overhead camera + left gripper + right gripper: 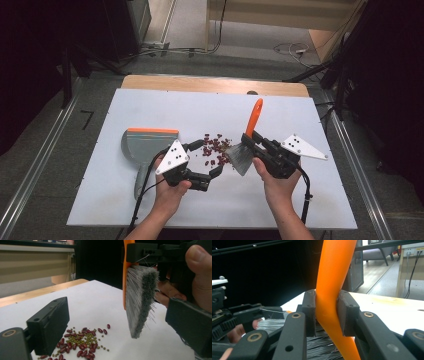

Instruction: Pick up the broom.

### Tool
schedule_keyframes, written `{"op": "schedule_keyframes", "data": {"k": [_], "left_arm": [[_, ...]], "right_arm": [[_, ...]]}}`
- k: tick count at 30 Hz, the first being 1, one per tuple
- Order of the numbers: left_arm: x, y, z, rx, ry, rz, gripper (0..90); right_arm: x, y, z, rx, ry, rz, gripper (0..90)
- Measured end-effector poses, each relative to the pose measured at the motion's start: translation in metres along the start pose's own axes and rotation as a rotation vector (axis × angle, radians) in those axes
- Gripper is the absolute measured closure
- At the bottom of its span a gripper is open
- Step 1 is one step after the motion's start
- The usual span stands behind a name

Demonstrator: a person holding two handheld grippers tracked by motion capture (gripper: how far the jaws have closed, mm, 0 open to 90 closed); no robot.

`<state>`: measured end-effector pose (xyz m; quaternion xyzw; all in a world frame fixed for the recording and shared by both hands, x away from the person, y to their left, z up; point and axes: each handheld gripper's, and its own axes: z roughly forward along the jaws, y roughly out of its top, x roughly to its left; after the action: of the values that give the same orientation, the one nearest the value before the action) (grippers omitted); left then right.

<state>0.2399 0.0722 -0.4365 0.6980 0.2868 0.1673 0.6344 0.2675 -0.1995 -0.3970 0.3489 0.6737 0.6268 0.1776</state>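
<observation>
A brush with grey bristles point(239, 157) and an orange handle point(254, 119) is held tilted above the white board, my right gripper point(253, 140) shut on the handle near the bristles. In the right gripper view both pads point(309, 312) press the orange handle point(332, 285). A small pile of red and green beans point(215, 148) lies just left of the bristles. My left gripper point(207, 159) stands open beside the beans, with nothing gripped. In the left gripper view the beans point(82, 342) lie between the jaws and the bristles point(141, 300) hang above the board.
A grey dustpan with an orange lip point(149, 144) lies flat on the white board point(150, 107), left of my left hand. A wooden table strip point(215, 84) runs behind the board. Cables lie on the floor beyond point(292, 49).
</observation>
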Motion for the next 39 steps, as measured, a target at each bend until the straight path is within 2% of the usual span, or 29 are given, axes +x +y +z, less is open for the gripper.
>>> {"op": "schedule_keyframes", "data": {"k": [3,6,8,13,17,19,23,25,27,28,33,37,39], "left_arm": [[-0.004,-0.001,0.004,0.006,-0.018,-0.011,8.4],[-0.007,-0.001,0.008,0.019,-0.011,-0.027,15.7],[-0.008,-0.001,0.011,0.032,-0.013,-0.038,17.3],[-0.013,-0.005,0.016,0.057,-0.024,-0.034,19.8],[-0.017,-0.007,0.021,0.083,0.001,-0.028,24.8],[-0.020,-0.009,0.024,0.101,0.022,-0.032,29.3],[-0.026,-0.008,0.028,0.124,0.067,-0.035,46.7],[-0.027,-0.008,0.028,0.134,0.073,-0.038,52.6],[-0.026,-0.010,0.030,0.150,0.074,-0.048,58.4],[-0.025,-0.011,0.030,0.156,0.056,-0.056,61.9],[-0.026,-0.011,0.030,0.154,0.043,-0.042,77.8],[-0.025,-0.011,0.030,0.157,0.037,-0.037,83.3],[-0.023,-0.010,0.028,0.164,0.048,-0.030,84.6]], "right_arm": [[0.005,-0.001,0.002,0.005,0.005,-0.005,68.9],[0.008,-0.002,0.004,0.013,0.008,-0.014,68.8],[0.010,-0.003,0.006,0.018,0.011,-0.019,68.8],[0.014,-0.004,0.008,0.016,0.011,-0.022,68.9],[0.020,-0.004,0.009,0.014,0.016,-0.031,68.9],[0.023,-0.005,0.009,0.012,0.017,-0.035,68.8],[0.027,-0.006,0.011,0.015,0.011,-0.051,68.8],[0.028,-0.006,0.011,0.015,0.011,-0.049,68.8],[0.029,-0.007,0.011,0.011,0.010,-0.048,68.8],[0.030,-0.007,0.010,0.010,0.008,-0.045,68.8],[0.029,-0.007,0.010,0.005,0.004,-0.038,68.9],[0.029,-0.008,0.011,0.002,0.006,-0.038,68.8],[0.029,-0.008,0.011,0.000,0.012,-0.041,68.7]]}}
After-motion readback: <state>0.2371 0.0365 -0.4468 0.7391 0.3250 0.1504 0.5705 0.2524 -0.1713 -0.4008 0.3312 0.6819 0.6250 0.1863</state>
